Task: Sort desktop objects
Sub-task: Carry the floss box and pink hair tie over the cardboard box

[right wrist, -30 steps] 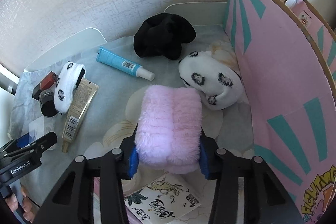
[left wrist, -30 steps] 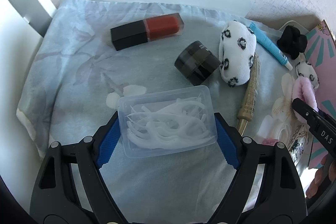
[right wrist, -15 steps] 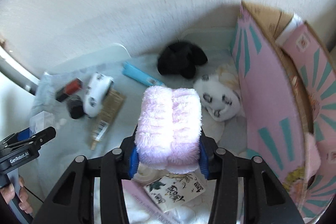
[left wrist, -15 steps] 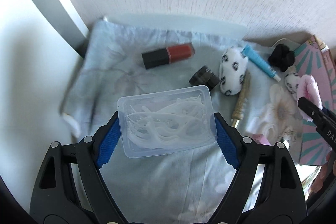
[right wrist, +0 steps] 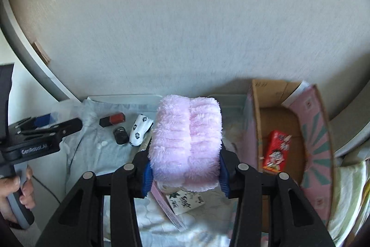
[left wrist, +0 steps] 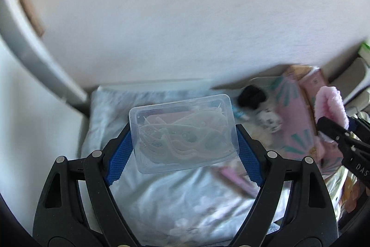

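My left gripper (left wrist: 183, 148) is shut on a clear plastic box of white floss picks (left wrist: 182, 131), held well above the floral cloth (left wrist: 161, 196). My right gripper (right wrist: 186, 171) is shut on a fluffy pink band (right wrist: 186, 142), also lifted high; it shows at the right edge of the left wrist view as the pink band (left wrist: 330, 105). The left gripper (right wrist: 41, 131) appears at the left of the right wrist view, held by a hand (right wrist: 13, 186). An open pink cardboard box (right wrist: 319, 154) stands on the right with a red packet (right wrist: 276, 152) inside.
On the cloth lie a red-and-black case (right wrist: 112, 120), a small dark jar (right wrist: 120, 135), a white spotted band (right wrist: 140, 130), a black scrunchie (left wrist: 252, 96), another spotted band (left wrist: 268, 120) and a printed card (right wrist: 185, 200). A white wall rises behind.
Both grippers have risen with their loads, so the cloth and its objects look smaller and farther below. The inside of the pink box has come into the right wrist view.
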`<state>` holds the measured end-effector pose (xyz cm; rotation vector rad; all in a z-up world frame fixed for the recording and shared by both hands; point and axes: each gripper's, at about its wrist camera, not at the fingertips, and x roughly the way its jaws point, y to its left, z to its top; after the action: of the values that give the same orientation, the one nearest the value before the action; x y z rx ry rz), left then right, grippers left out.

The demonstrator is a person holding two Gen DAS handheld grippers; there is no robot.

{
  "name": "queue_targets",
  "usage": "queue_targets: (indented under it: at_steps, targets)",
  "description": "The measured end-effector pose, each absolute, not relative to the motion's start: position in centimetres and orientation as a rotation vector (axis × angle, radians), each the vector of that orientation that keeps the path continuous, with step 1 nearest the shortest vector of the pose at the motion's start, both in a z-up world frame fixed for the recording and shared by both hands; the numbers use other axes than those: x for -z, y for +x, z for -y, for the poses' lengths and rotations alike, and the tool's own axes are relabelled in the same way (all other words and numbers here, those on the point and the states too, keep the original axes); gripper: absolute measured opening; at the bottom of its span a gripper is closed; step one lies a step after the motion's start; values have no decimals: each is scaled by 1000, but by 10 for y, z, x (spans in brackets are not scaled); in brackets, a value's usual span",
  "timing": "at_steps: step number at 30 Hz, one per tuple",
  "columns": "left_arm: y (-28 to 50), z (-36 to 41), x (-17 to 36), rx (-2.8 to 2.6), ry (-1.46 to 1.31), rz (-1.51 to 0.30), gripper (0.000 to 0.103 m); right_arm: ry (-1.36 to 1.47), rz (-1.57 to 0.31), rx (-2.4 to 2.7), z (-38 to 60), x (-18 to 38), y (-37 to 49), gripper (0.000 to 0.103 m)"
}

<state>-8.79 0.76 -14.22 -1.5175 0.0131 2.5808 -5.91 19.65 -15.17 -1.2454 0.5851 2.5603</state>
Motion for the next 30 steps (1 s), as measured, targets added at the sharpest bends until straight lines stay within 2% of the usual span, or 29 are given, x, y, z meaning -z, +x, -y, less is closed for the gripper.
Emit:
queue_targets:
  at_steps: [7,14,22,30]
  targets:
    - [-94,-77,116,-2515,-1399,-70,82,-1202,-562,-2547,-226,125,-27,42]
    - [-98,-156,104,-2424,-1314,-150,82,-1188,-586,-2478,-261,124,8,42]
    - [-104,-244,110,-2325,-1258,-238,82,-1273,-644,-2390,-296,150,34,42]
    - [-129,-328,153,-2266,-1356,-273,82,-1440,-703,-2334,-318,198,44,42]
